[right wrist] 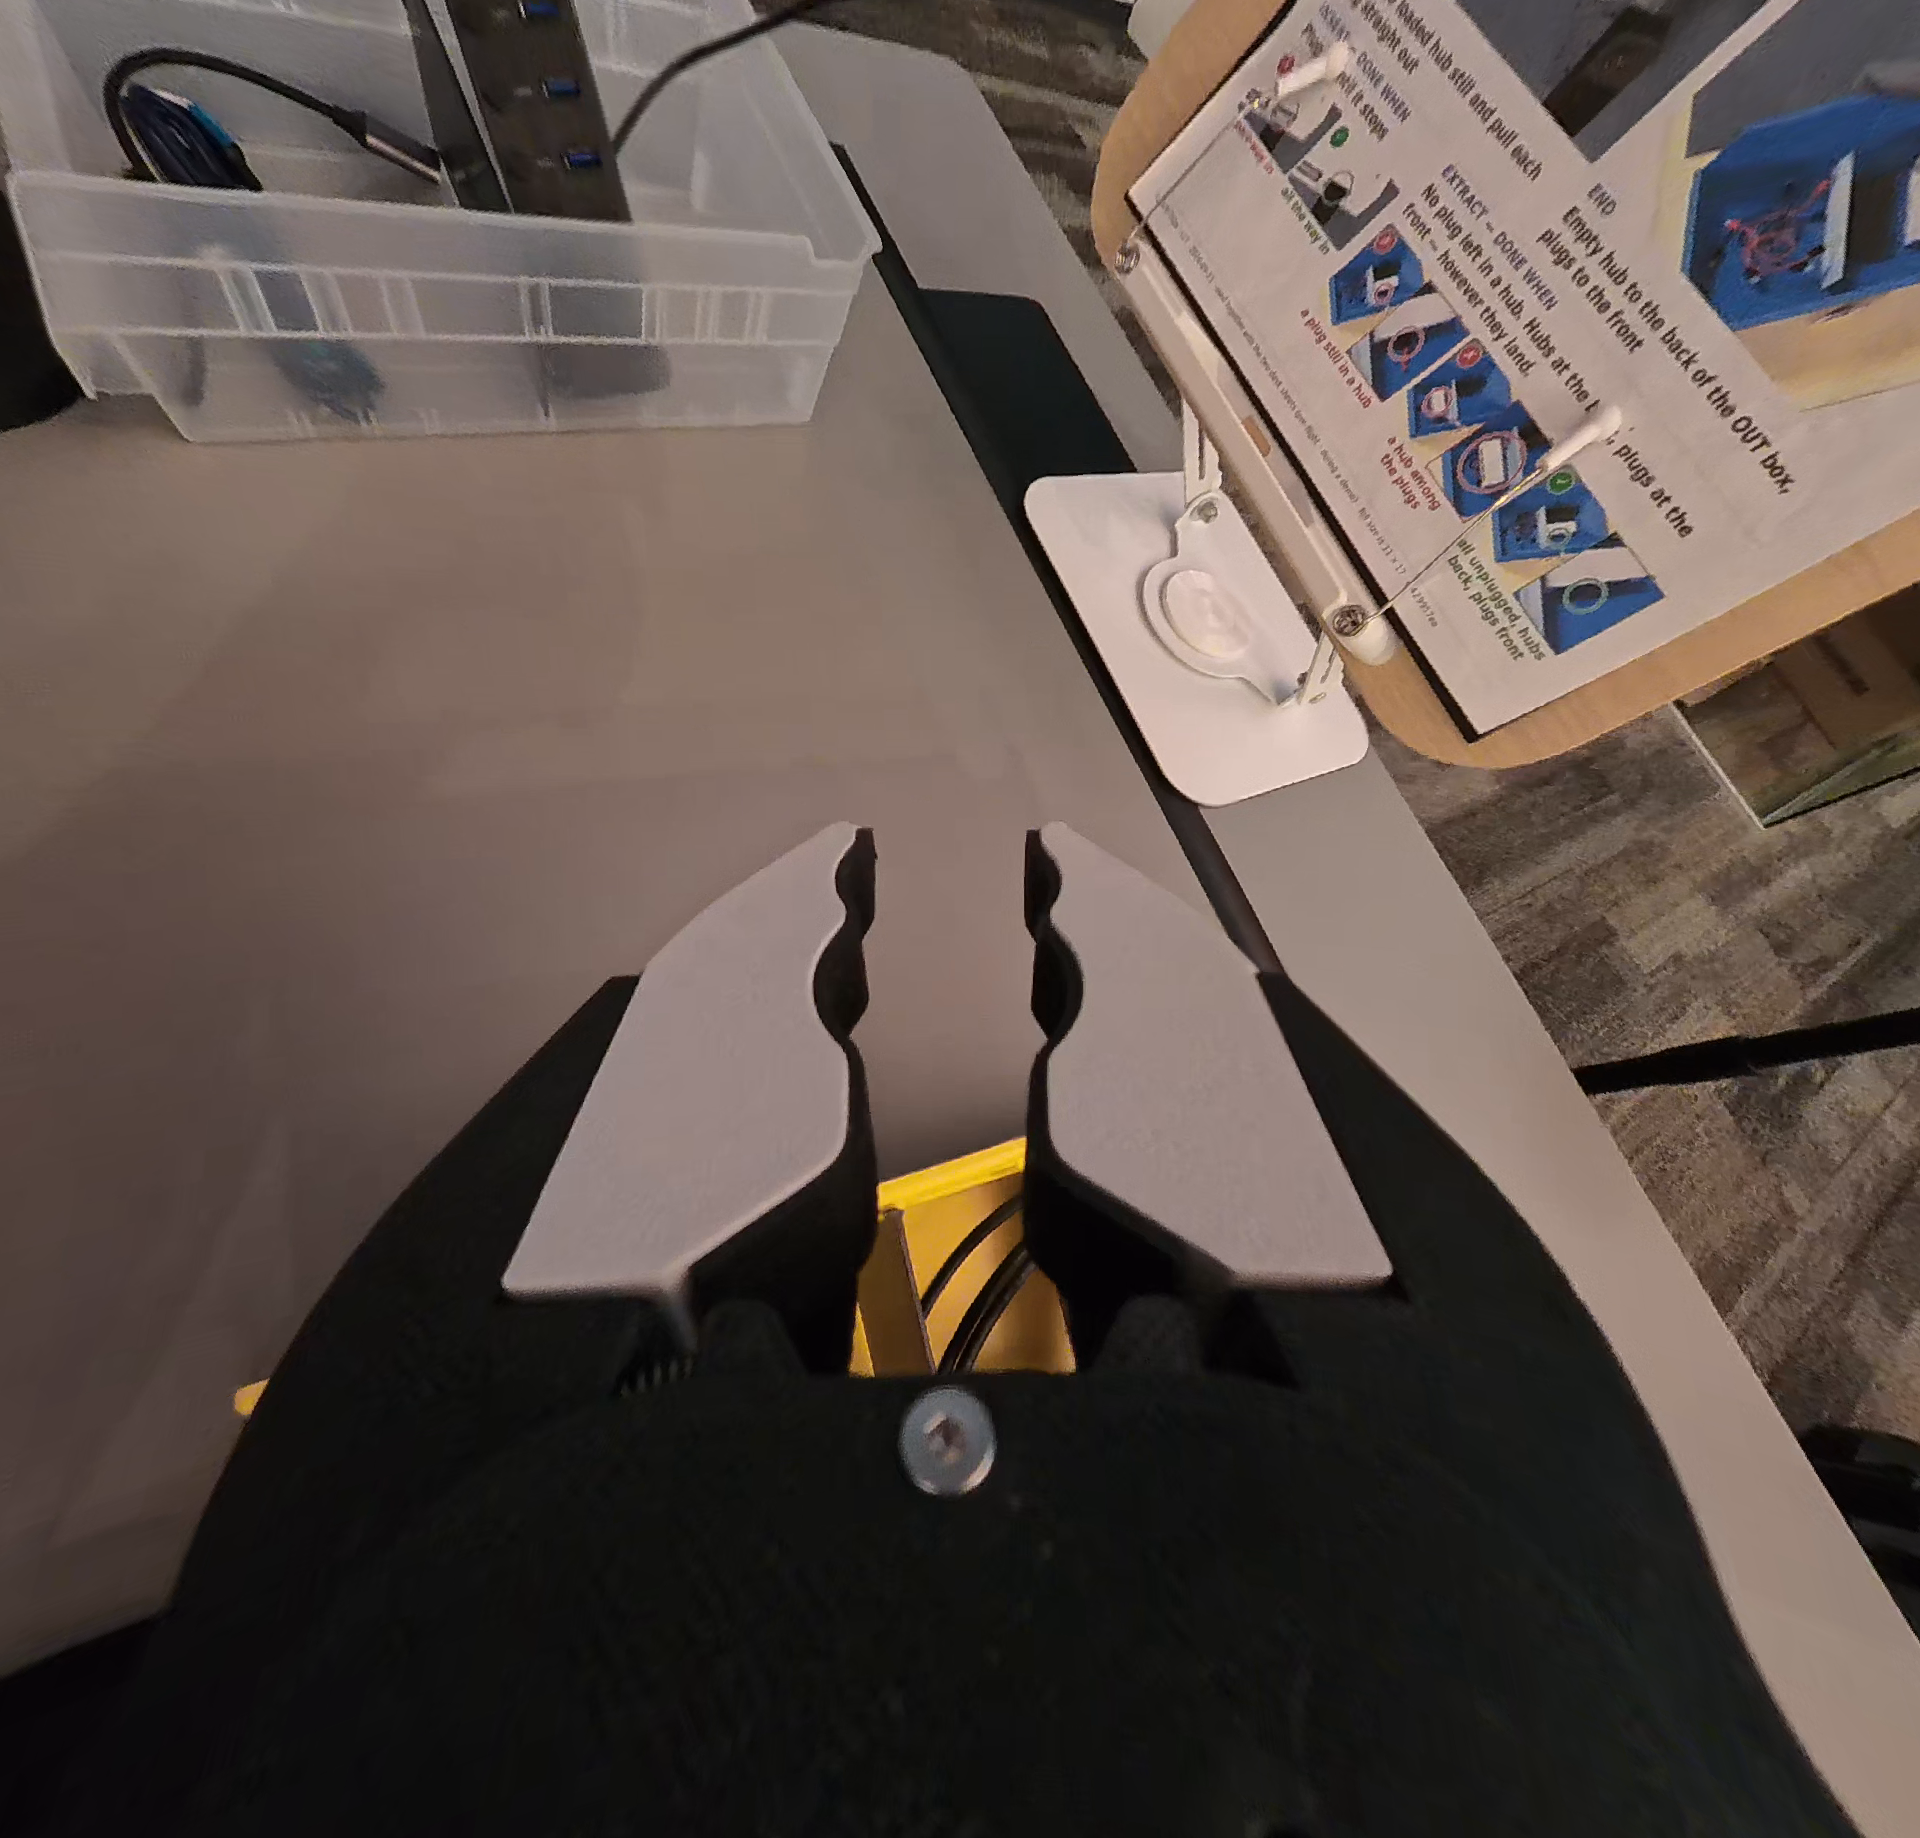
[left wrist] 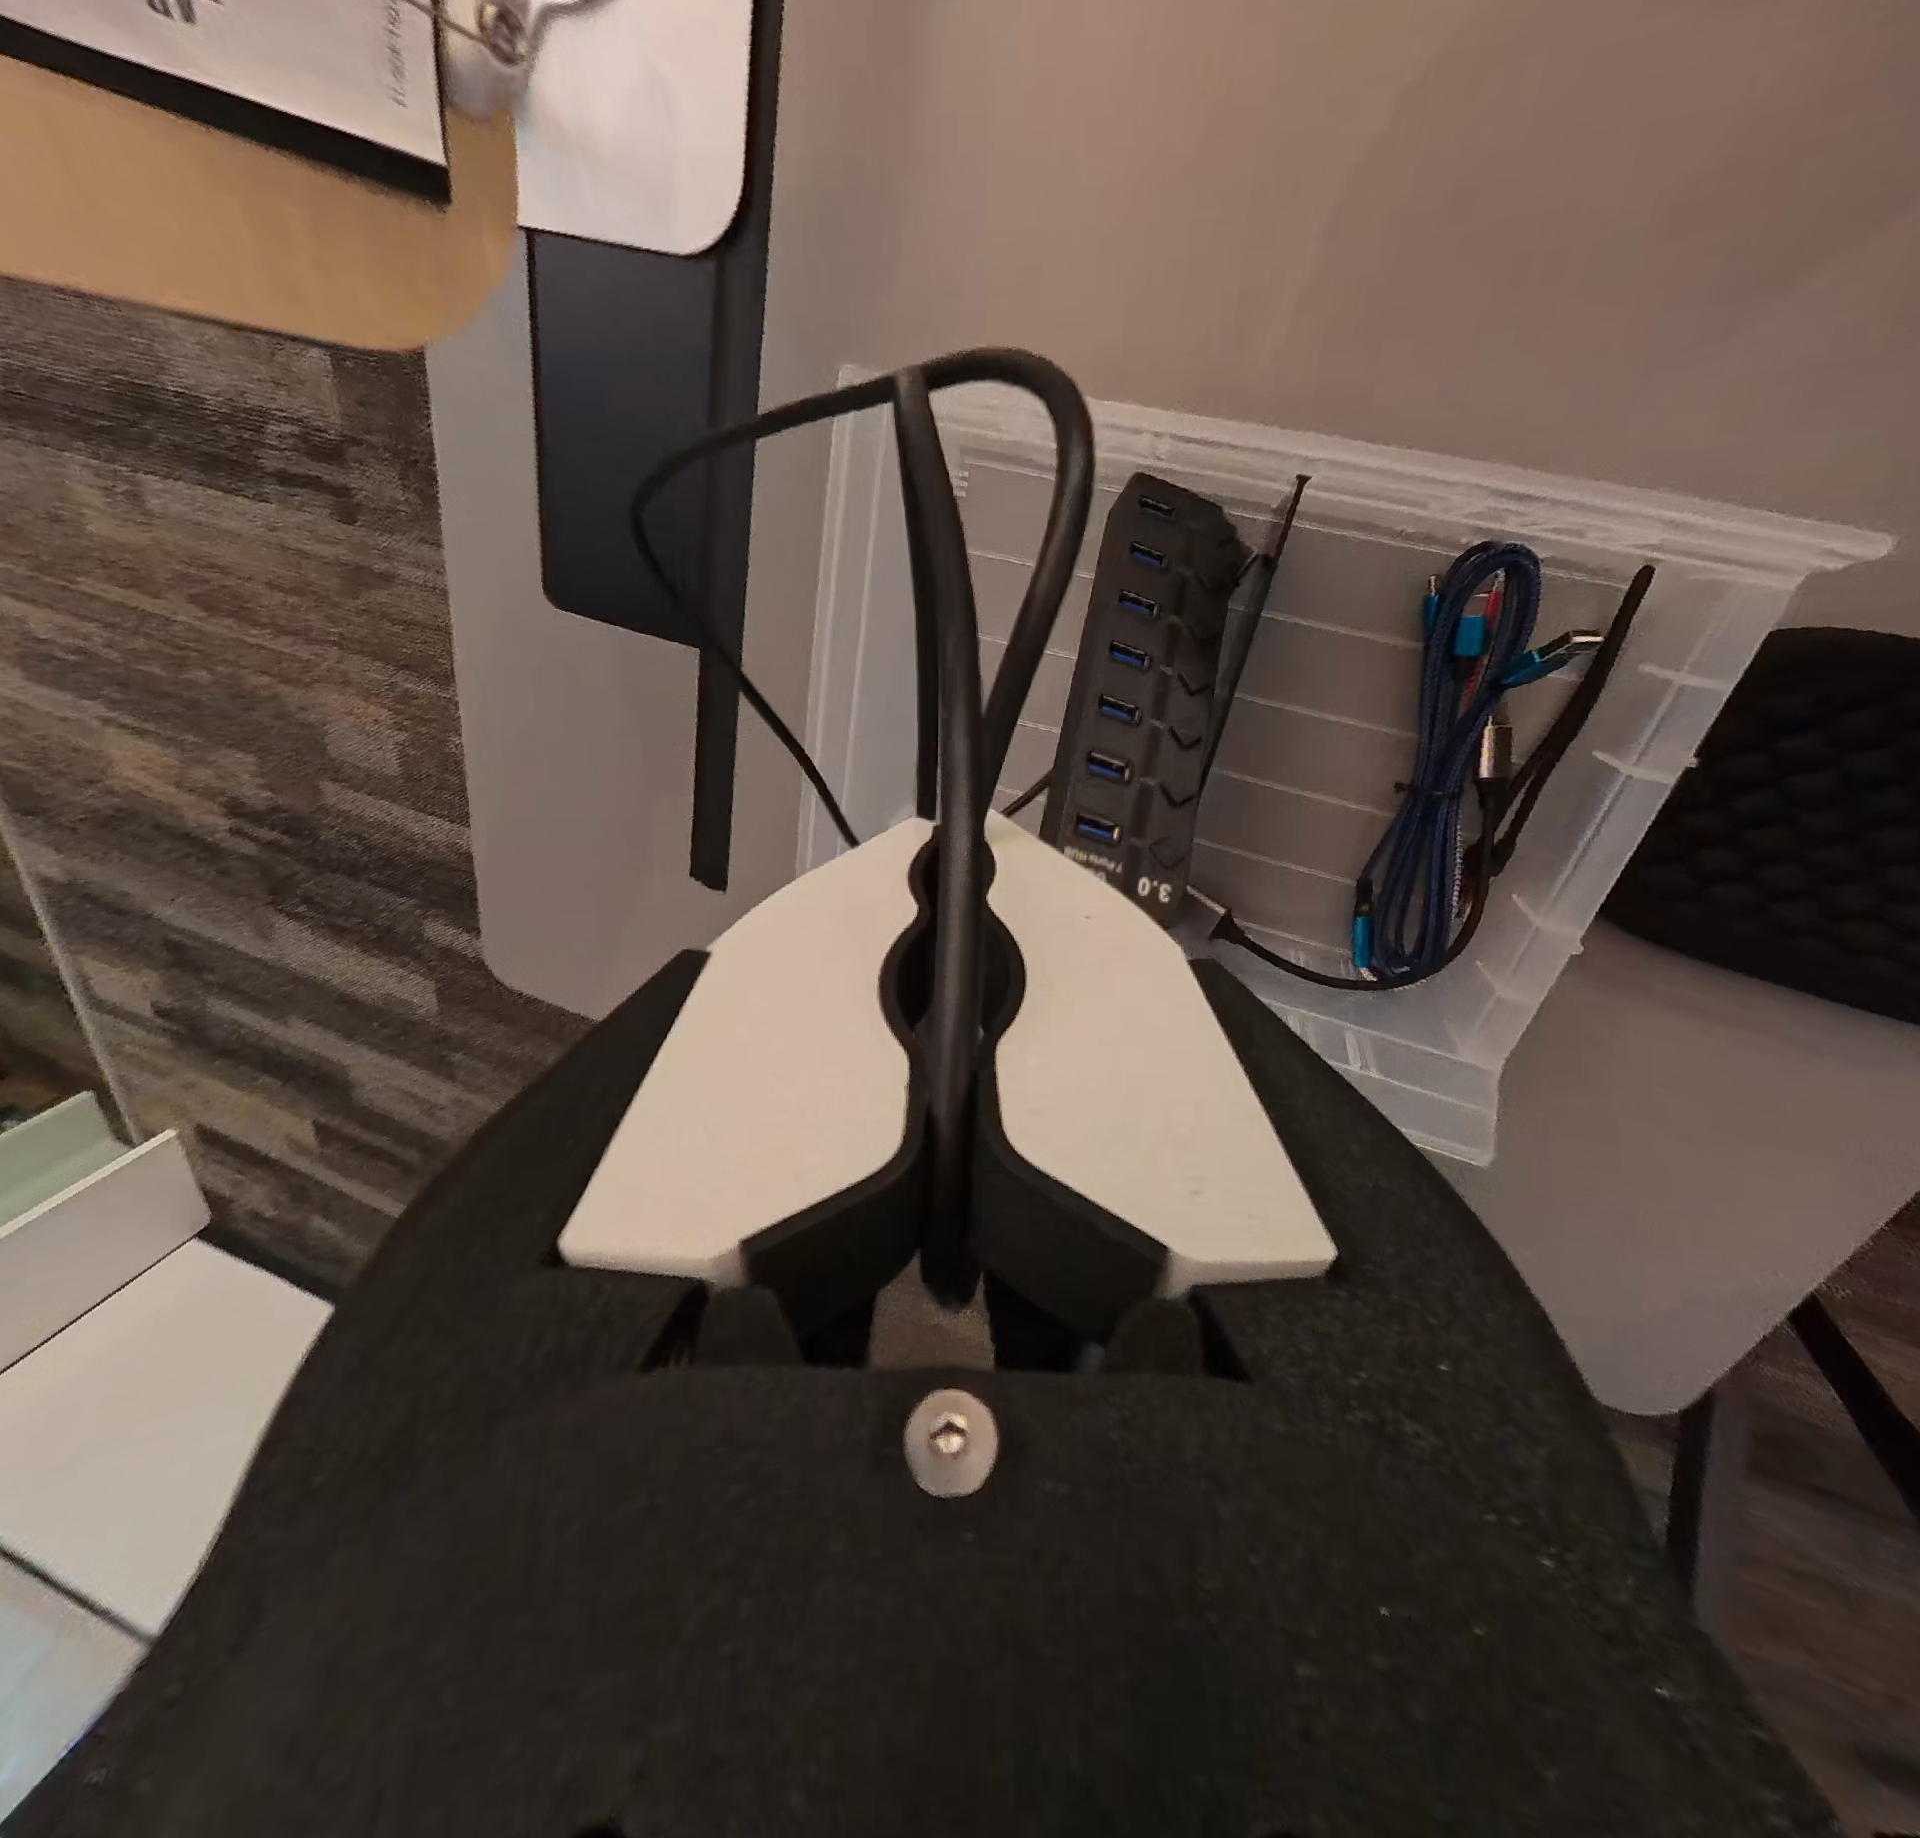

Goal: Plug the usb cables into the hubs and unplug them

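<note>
Jaws of the left gripper (left wrist: 951, 858) are closed on a black cable (left wrist: 951, 645) that loops up above the fingertips at the centre of the left wrist view, while the right gripper (right wrist: 948, 848) stands parted and empty over the grey table (right wrist: 468, 697). Right of centre in that left view a black hub (left wrist: 1127, 692) with blue ports lies in the clear bin (left wrist: 1558, 1009), near a blue cable bundle (left wrist: 1455, 749). This looks like the carrying step; next, the plug end, not visible here, needs finding and lining up with a port
</note>
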`<state>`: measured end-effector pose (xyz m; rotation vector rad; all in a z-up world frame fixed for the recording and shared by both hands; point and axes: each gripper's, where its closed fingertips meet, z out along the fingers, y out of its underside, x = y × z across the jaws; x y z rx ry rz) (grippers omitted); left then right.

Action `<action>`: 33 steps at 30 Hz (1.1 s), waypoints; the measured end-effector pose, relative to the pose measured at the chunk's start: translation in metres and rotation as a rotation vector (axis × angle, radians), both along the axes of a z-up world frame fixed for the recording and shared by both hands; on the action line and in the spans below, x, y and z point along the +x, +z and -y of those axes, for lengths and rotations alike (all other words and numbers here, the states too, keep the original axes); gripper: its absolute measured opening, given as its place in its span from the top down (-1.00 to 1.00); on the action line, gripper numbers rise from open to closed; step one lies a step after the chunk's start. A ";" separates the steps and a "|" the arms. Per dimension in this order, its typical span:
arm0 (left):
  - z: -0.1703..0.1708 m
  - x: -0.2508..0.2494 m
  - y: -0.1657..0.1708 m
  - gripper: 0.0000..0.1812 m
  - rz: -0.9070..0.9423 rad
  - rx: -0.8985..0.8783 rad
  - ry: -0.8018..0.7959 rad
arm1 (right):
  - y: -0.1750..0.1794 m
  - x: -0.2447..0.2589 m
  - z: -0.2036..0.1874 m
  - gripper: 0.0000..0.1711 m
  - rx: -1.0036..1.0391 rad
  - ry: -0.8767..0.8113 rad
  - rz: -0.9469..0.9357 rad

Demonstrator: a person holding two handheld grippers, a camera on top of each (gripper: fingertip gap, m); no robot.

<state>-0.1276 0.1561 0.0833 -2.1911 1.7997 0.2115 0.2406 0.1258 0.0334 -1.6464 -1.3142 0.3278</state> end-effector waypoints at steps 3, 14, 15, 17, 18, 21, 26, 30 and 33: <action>0.006 0.011 0.016 1.00 -0.018 0.029 -0.006 | 0.009 0.000 0.005 0.67 0.016 0.016 -0.030; 0.018 0.046 0.083 1.00 -0.074 0.138 0.007 | 0.014 -0.055 0.018 0.62 -0.009 0.143 -0.152; 0.017 0.048 0.088 1.00 -0.083 0.152 0.007 | 0.014 -0.068 0.021 0.62 0.006 0.161 -0.160; 0.016 0.053 0.098 1.00 -0.095 0.169 0.008 | 0.014 -0.096 0.031 0.61 0.038 0.221 -0.177; 0.015 0.055 0.103 1.00 -0.097 0.182 0.008 | 0.014 -0.109 0.039 0.61 0.044 0.255 -0.199; 0.015 0.062 0.118 1.00 -0.089 0.199 0.018 | 0.024 -0.141 0.044 0.49 0.054 0.250 -0.336; 0.019 0.072 0.138 1.00 -0.078 0.227 0.019 | 0.041 -0.219 0.039 0.09 -0.024 0.221 -0.645; 0.019 0.079 0.149 1.00 -0.074 0.244 0.022 | 0.020 -0.277 0.018 0.02 0.134 0.175 -0.559; 0.019 0.085 0.161 1.00 -0.079 0.253 0.029 | 0.009 -0.297 -0.001 0.03 0.154 0.097 -0.535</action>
